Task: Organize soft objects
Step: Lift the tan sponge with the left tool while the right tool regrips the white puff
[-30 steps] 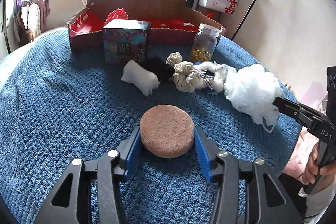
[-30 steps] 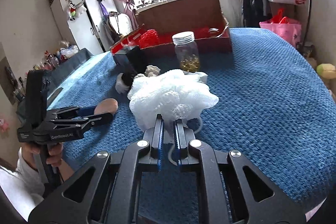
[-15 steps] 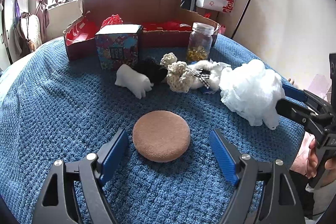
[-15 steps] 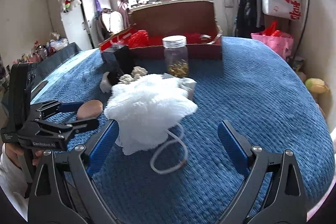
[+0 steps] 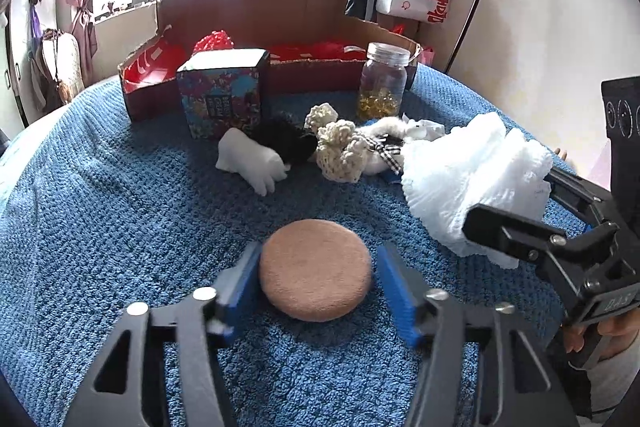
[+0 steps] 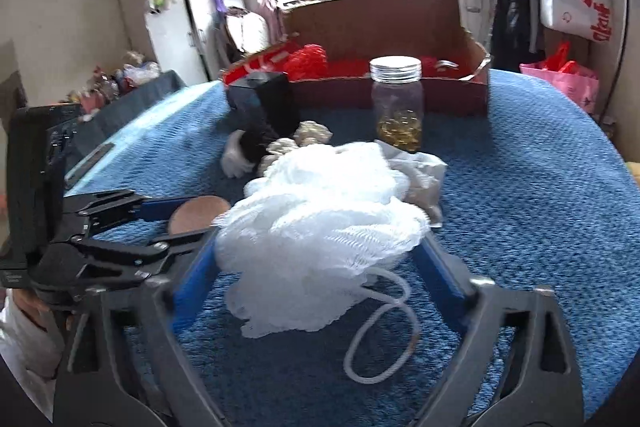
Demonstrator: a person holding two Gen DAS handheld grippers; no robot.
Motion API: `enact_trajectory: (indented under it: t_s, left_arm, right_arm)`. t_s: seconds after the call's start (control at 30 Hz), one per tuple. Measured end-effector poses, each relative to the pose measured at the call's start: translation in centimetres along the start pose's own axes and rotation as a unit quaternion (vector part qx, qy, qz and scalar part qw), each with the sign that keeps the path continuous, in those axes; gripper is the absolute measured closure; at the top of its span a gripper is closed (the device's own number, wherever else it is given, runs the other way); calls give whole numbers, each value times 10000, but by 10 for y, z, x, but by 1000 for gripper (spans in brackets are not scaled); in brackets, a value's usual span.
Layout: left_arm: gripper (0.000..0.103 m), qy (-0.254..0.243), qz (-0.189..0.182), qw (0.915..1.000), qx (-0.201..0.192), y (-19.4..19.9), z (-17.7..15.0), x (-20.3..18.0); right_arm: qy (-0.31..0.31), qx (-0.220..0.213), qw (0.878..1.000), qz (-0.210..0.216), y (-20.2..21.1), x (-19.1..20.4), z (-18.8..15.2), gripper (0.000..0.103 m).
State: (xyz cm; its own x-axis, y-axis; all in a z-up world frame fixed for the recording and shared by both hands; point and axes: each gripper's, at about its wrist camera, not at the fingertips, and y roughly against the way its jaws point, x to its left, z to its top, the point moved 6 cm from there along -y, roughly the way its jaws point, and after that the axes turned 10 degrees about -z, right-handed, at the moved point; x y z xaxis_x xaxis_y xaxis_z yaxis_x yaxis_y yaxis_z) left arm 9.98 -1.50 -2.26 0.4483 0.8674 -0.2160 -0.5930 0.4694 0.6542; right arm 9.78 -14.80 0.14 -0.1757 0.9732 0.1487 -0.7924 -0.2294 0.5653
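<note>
The left gripper (image 5: pixel 316 281) is closing around the puff (image 5: pixel 315 269), pads just beside it. The right gripper (image 6: pixel 320 267) is closing around the loofah (image 6: pixel 320 219), pads at its sides.

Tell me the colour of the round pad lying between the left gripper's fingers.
Tan-brown; the round pad shows best in the left wrist view.

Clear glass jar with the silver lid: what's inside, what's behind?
The clear glass jar holds a shallow layer of small golden pieces; the rest looks empty. Behind it stands an open brown cardboard box with red items; the box floor is hidden.
</note>
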Motion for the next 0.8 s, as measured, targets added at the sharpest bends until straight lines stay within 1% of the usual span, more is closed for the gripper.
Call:
enact_trajectory:
  t_s: [0.03, 0.07, 0.1, 0.17, 0.3, 0.6, 0.7, 0.8]
  left_arm:
    - [49, 10, -21, 10000, -4, 1, 0, 0]
    - [49, 25, -43, 10000, -8, 1, -1, 0]
    - [49, 39, -52, 10000, -24, 2, -1, 0]
    - [50, 48, -88, 9999, -36, 4, 0, 0]
    - [50, 9, -87, 9999, -91, 9, 2, -3]
    - [50, -21, 79, 9997, -227, 27, 9, 5]
    - [50, -20, 206, 9994, -263, 35, 14, 14]
    - [50, -8, 329, 9993, -154, 36, 21, 29]
  right_arm:
    - [-32, -26, 10000, 3, 1, -1, -1, 37]
    - [-82, -61, 9999, 52, 3, -2, 0, 37]
    - [-130, -52, 9998, 145, 4, -3, 0, 44]
    - [-215, -118, 9995, 209, 9, -5, 0, 46]
    - [-154, -228, 9994, 220, 18, -1, 1, 51]
    - [34, -514, 9982, 296, 36, 12, 13, 54]
    - [162, -574, 9980, 226, 36, 17, 24, 54]
    - [329, -577, 9978, 88, 30, 21, 36, 54]
